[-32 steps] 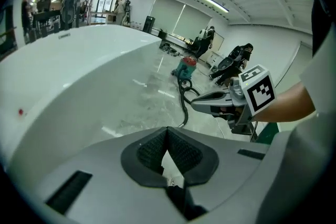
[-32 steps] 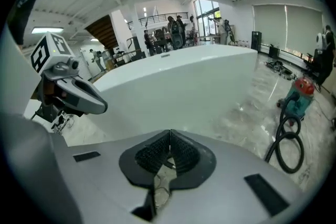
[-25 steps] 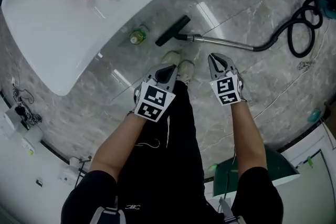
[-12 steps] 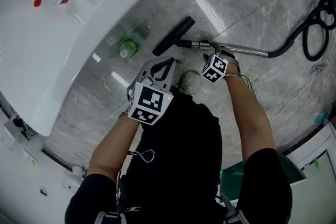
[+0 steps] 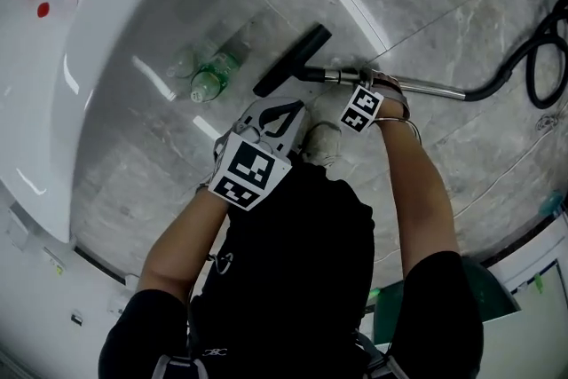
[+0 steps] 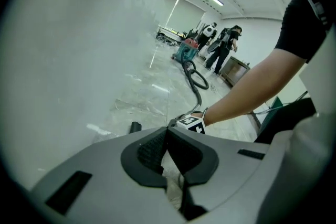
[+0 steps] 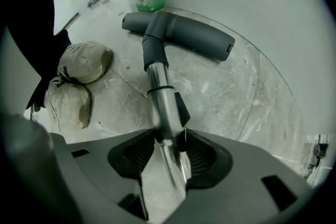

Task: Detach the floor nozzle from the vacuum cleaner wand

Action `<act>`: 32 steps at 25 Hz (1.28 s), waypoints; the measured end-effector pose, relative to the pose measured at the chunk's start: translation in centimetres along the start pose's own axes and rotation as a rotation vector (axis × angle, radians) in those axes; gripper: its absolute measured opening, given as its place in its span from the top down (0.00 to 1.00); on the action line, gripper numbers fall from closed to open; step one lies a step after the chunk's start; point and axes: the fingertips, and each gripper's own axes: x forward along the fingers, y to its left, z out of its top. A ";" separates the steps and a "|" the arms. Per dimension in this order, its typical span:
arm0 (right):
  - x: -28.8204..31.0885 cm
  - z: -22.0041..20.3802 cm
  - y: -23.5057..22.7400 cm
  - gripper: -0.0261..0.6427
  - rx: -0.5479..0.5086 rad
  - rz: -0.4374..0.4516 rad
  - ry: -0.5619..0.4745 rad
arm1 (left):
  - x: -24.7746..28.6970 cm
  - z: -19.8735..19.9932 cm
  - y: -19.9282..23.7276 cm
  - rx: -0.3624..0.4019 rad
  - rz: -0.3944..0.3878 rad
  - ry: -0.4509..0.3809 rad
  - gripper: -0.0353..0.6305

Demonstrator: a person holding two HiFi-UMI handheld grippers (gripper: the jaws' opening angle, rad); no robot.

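The dark floor nozzle (image 5: 293,59) lies on the marble floor, still joined to the shiny metal wand (image 5: 426,85). My right gripper (image 5: 364,79) points straight down onto the wand just behind the nozzle's neck. In the right gripper view the wand (image 7: 163,107) fills the gap between the pads (image 7: 135,150), which have just been closing onto it, and the nozzle (image 7: 184,34) lies beyond. My left gripper (image 5: 284,115) is shut with nothing in it, hovering above the shoes to the left of the wand. Its tips (image 6: 167,131) meet in the left gripper view.
A green bottle (image 5: 209,77) lies under the white curved counter (image 5: 53,102), close to the nozzle. The person's shoes (image 5: 321,142) stand beside the wand. The black hose (image 5: 532,58) loops away at right toward a teal vacuum body (image 6: 185,51). People stand in the distance.
Both grippers have dropped toward the floor. The right one went from shut in the air to open, came down over the wand and now has it between its jaws. The left stayed shut.
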 end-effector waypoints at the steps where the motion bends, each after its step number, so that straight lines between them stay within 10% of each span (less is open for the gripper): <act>1: -0.8 0.1 -0.1 0.67 0.002 -0.004 0.000 | -0.2 0.3 -0.3 -0.043 -0.028 -0.013 0.95; 5: -7.7 1.5 -0.8 0.67 0.040 -0.052 -0.110 | -2.9 2.8 -1.7 -0.262 -0.096 -0.104 0.94; 8: -15.0 2.9 -2.7 0.67 0.099 -0.103 -0.210 | -5.0 4.7 -2.5 -0.374 -0.096 -0.158 0.58; 12: -23.7 4.9 -4.2 0.68 0.179 -0.146 -0.330 | -8.0 6.6 -4.1 -0.519 -0.078 -0.220 0.56; 19: -33.8 7.0 -4.7 0.68 0.235 -0.158 -0.447 | -12.5 10.1 -3.8 -0.578 0.148 -0.430 0.53; 27: -40.3 8.3 -0.3 0.69 0.131 -0.034 -0.544 | -14.1 14.6 -6.0 -0.523 0.089 -0.680 0.59; 32: -39.5 8.1 0.6 0.69 0.147 -0.062 -0.590 | -13.7 13.6 -6.6 -0.530 0.110 -0.619 0.72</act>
